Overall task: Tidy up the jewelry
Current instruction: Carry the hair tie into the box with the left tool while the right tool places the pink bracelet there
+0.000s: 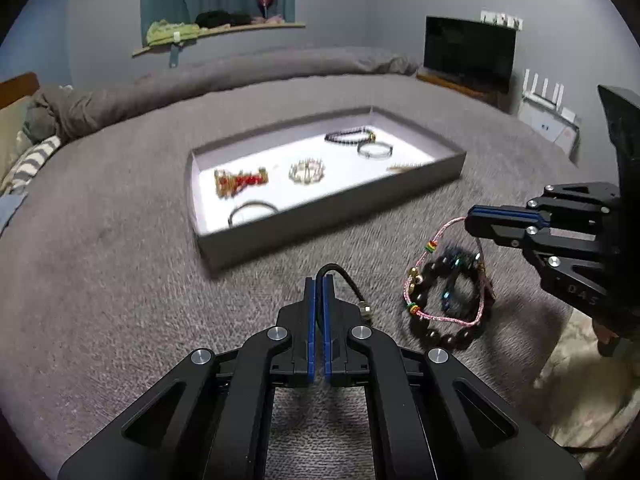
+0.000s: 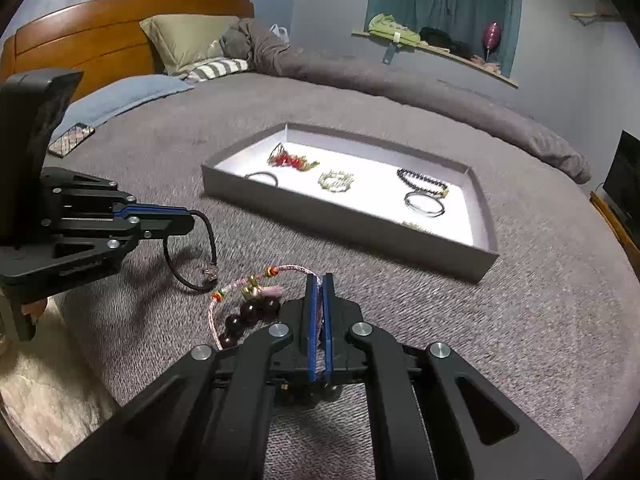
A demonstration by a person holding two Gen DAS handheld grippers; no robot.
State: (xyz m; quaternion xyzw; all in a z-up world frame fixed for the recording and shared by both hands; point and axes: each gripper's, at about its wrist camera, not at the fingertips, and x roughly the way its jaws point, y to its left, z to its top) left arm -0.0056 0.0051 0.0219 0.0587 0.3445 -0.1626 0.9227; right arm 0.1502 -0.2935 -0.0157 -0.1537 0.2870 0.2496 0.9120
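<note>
The pink cord bracelet (image 2: pixel 256 276) is pinched in the closed right gripper (image 2: pixel 319 280), above dark beads (image 1: pixel 448 336). The left gripper (image 1: pixel 319 282) clamps a black cord bracelet (image 2: pixel 200 252). The tray (image 1: pixel 320 216) sits farther off on the grey bedspread (image 1: pixel 120 260).

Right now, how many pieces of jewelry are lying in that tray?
6 in the tray: red piece, dark ring, spiked ring, dark beads, silver bangle, gold piece, half hidden by the wall.

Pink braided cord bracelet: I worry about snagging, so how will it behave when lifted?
Likely floppy: the pink braided cord bracelet sags from the shut right hand-held gripper. Probably light. It overlaps the dark round-bead bracelet, so may drag it.
</note>
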